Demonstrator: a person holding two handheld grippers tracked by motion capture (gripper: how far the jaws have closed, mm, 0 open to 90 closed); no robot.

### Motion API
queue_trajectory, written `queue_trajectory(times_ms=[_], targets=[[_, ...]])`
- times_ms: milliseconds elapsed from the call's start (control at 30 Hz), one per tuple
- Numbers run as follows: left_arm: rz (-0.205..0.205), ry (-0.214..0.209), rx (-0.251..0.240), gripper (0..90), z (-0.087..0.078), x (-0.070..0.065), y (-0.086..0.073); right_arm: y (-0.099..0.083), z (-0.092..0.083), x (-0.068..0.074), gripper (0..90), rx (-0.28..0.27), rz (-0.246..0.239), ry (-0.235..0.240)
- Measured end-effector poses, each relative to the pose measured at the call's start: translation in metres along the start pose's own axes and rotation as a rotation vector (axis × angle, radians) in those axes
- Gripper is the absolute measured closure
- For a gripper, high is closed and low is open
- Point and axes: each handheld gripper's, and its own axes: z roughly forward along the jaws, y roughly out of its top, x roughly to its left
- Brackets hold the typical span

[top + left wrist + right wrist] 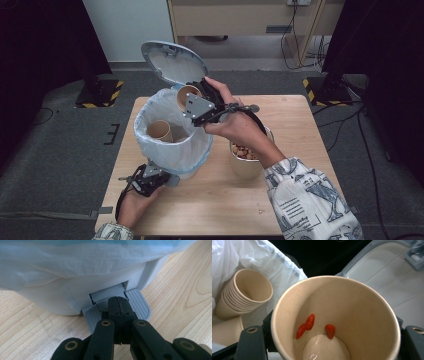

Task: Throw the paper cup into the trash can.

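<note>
A: Where does the paper cup [334, 322] sit relative to the jaws of the right gripper [192, 100]?

B: The cup sits between the two jaws, one against each side of its wall. The jaws are clenched on it. In the right gripper view the open mouth faces the camera, and three red berries [310, 322] lie near the bottom.

A: Where is that cup relative to the bin [172, 150]?

B: In the high view the cup is held tilted above the far rim of the bin, just in front of the raised lid [172, 61]. The bin is lined with a white bag [262, 257].

A: What lies inside the bin?

B: A stack of paper cups [249, 293] lies on its side in the bag, well below the held cup.

A: State the condition of the left gripper [119, 305].

B: Its jaws are closed tip to tip with nothing between them. The tips rest on the grey pedal [140, 305] at the foot of the bin, where the bin meets the counter [180, 290].

A: What else stands on the counter?

B: A second container [246, 165] stands just beside the bin, under the right forearm. It holds light brown pieces; what they are cannot be told.
</note>
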Motion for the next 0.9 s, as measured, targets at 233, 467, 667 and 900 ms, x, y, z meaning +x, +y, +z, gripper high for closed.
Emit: queue_trajectory(times_ms=[233, 467, 667, 900], targets=[[0.001, 0.001, 0.0, 90.0, 0.0, 0.0, 0.0, 0.003, 0.01, 0.003, 26.9, -0.009, 0.022, 0.021], [0.001, 0.001, 0.0, 90.0, 0.0, 0.0, 0.0, 0.007, 0.018, 0.005, 26.6, -0.017, 0.036, 0.045], [0.0, 0.0, 0.0, 90.0, 0.0, 0.0, 0.0, 0.008, 0.029, 0.008, 23.4, -0.026, 0.099, 0.094], [-0.001, 0.0, -0.001, 90.0, 0.0, 0.0, 0.0, 0.006, 0.036, 0.014, 9.5, -0.006, 0.239, 0.131]])
